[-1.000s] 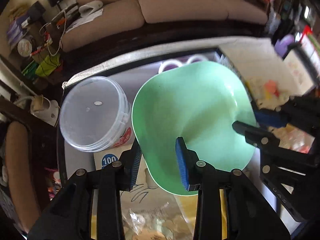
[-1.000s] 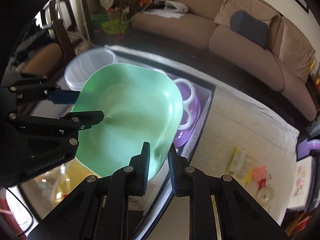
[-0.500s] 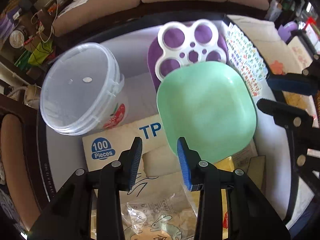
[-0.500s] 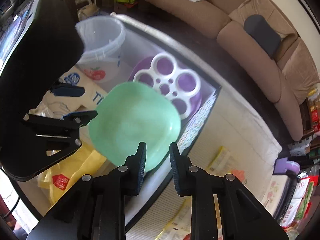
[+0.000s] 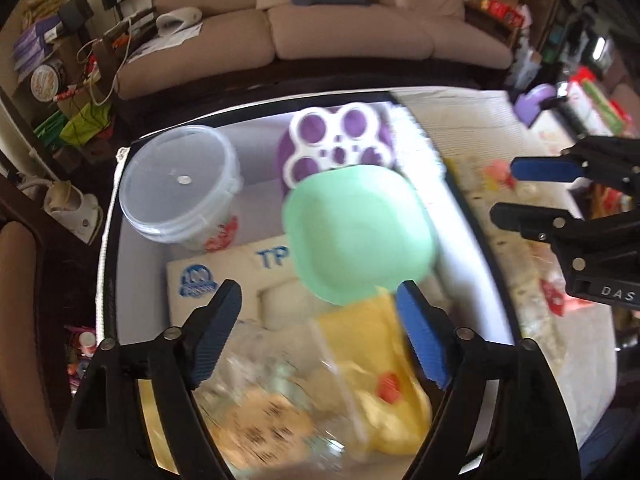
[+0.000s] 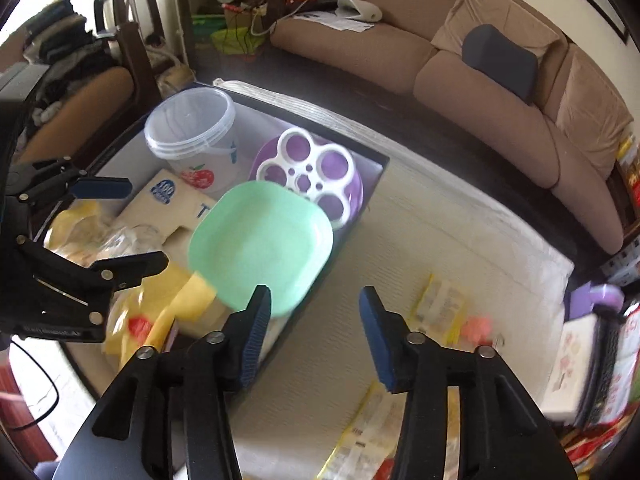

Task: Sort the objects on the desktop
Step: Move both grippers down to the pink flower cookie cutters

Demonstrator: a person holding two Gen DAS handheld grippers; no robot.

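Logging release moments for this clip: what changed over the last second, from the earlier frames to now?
Both tools let go of the green plate: the left tool and the right tool now stand open and drawn back, and the plate lies in the box atop the packets. The clear tub, purple tray and 100-piece carton stayed put.

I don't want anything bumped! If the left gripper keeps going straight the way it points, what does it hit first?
Probably the green plate. It sits straight ahead between the open left gripper's fingers, atop the things in the box. Depth is unclear, so the yellow bag just below might come first.
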